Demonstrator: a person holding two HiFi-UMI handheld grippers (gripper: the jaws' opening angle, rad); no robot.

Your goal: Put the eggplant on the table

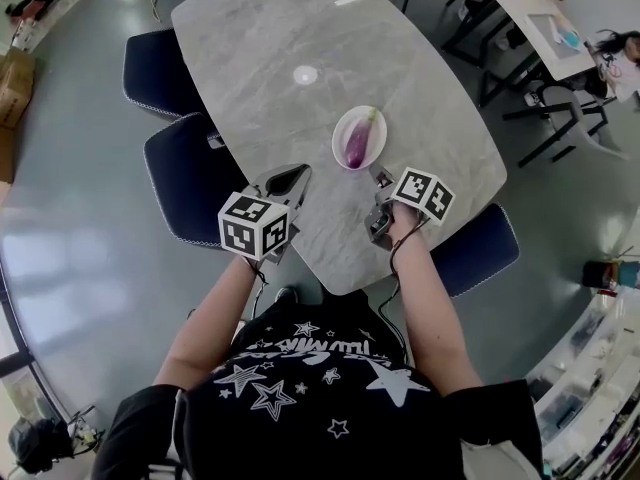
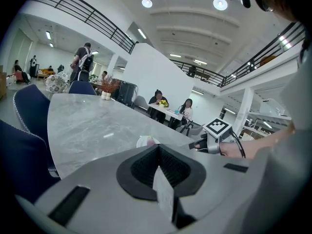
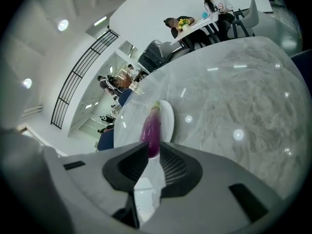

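Shirt [image 1: 300,398]: black w/ white stars, behind both grippers.
L gripper [image 2: 157,149]: fingers clenched tip to tip, nothing btwn them; tips over Table [image 1: 300,28] near its edge.
R gripper [image 3: 153,149]: fingers a little parted, gripping nothing.
Eggplant [image 3: 151,130]: purple, lying on Plate [image 3: 169,113], just ahead of R fingertips; near end shows thru their gap, green stem end points away. Ahead and right of L fingertips, apart from them.
Plate: white, on grey marble-look Table.
Chairs [image 1: 190,173]: dark blue, left of L fingers, tucked at the edge.
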